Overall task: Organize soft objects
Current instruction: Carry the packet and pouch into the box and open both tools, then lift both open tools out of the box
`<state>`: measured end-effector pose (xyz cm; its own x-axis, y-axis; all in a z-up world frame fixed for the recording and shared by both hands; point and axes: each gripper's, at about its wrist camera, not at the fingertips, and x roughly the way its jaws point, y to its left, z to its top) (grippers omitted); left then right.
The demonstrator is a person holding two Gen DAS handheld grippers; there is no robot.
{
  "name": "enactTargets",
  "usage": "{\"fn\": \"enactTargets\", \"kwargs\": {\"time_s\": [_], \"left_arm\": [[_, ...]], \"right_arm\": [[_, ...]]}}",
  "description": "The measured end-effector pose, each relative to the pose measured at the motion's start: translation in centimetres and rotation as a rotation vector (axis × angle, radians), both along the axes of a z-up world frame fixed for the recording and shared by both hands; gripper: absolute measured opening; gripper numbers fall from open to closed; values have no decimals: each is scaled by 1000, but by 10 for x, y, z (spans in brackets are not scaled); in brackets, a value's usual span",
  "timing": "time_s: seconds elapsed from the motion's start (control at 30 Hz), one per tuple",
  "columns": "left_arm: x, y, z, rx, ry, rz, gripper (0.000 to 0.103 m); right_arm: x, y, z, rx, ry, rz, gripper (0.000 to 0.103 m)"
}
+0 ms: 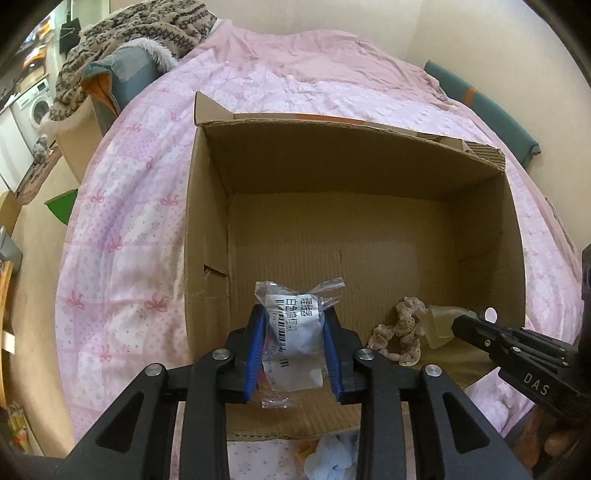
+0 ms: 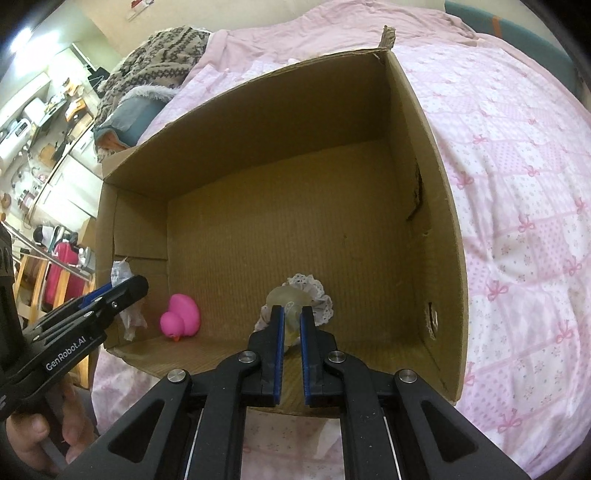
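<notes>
Left gripper (image 1: 293,332) clamps a plastic-wrapped packet (image 1: 295,332) over the cardboard box's (image 1: 207,221) near edge; right gripper (image 2: 291,321) pinches a translucent soft piece (image 2: 290,301) inside it; placing step, release presumably next.

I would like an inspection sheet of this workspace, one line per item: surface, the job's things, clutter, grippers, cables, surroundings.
Surface: pink quilt on a bed, with an open cardboard box standing on it.
Job's things: plastic packet with a barcode label; lace-trimmed item; pink rubber duck on the box floor.
Clutter: light blue fluffy thing on the quilt in front of the box.
Grippers: left gripper jaws shut on the plastic packet, over the box; right gripper jaws shut on the lace-trimmed item inside the box.
Cables: nothing seen.
Surroundings: patterned blanket heaped at the bed's far end; washing machine beyond.
</notes>
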<state>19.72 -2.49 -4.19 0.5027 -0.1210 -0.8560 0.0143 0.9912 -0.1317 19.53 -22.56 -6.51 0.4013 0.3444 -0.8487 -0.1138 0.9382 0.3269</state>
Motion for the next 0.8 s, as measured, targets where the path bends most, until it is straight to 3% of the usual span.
{"fn": "enactTargets", "kwargs": {"time_s": [0.13, 0.37, 0.47, 0.6, 0.67, 0.7, 0.73, 0.8], "left_arm": [[0, -1, 1, 9, -3, -3, 31], [-4, -4, 6, 25, -26, -16, 46], [-5, -5, 10, 33, -37, -14, 57], [-7, -5, 19, 37, -62, -15, 59], [-6, -5, 23, 15, -51, -34, 59], [-7, -4, 26, -5, -52, -42, 59], [-8, -3, 30, -10, -62, -38, 59], [-14, -1, 38, 17, -104, -16, 59]], "right_arm": [[0, -1, 0, 6, 1, -5, 9], [0, -3, 1, 20, 0, -9, 13], [0, -4, 3, 26, -9, -10, 18], [-1, -9, 6, 46, -18, -22, 23], [-2, -12, 9, 64, -27, -30, 41], [-3, -14, 14, 90, -40, -34, 65], [-5, -15, 20, 114, -65, -41, 82], [-14, -21, 40, 130, -173, -62, 88]]}}
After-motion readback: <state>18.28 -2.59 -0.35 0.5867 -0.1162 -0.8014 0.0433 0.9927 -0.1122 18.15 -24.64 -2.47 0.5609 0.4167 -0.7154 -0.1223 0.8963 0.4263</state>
